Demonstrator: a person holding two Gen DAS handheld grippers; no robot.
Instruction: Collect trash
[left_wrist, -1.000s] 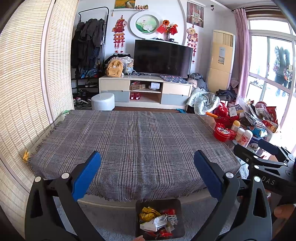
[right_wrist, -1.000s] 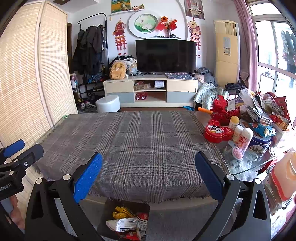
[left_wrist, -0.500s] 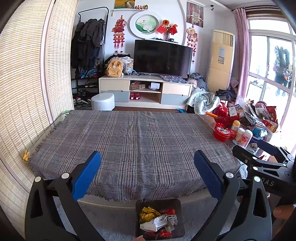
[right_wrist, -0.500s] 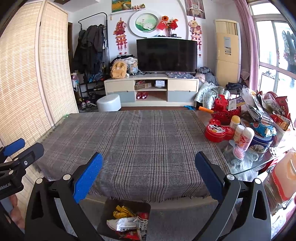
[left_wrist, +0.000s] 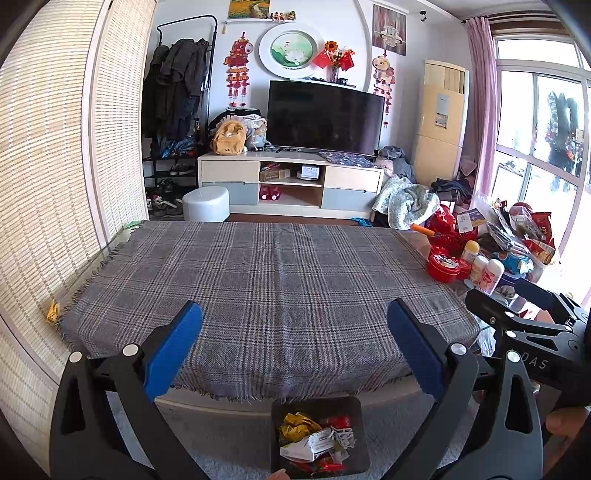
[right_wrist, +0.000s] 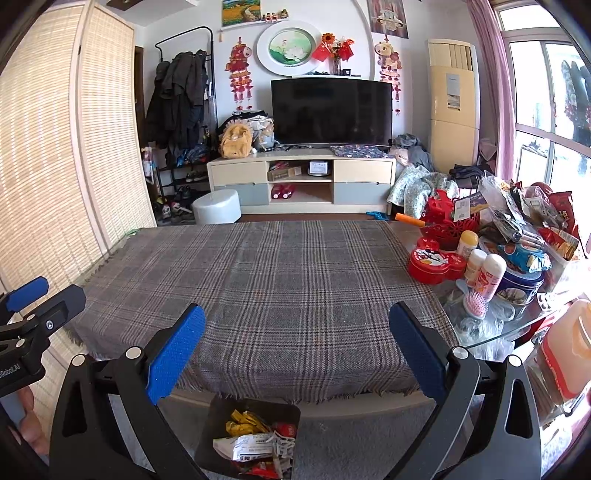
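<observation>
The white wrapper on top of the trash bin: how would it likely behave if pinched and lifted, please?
The white wrapper looks crumpled and thin, so probably floppy and very light. It lies loose on other scraps in the trash bin, so neighbouring pieces might shift or snag.

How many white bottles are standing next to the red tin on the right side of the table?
2 white bottles stand side by side just right of the red tin: one nearer the tin, one closer to the camera. A yellowish bottle stands behind them; clutter may hide others.
</observation>
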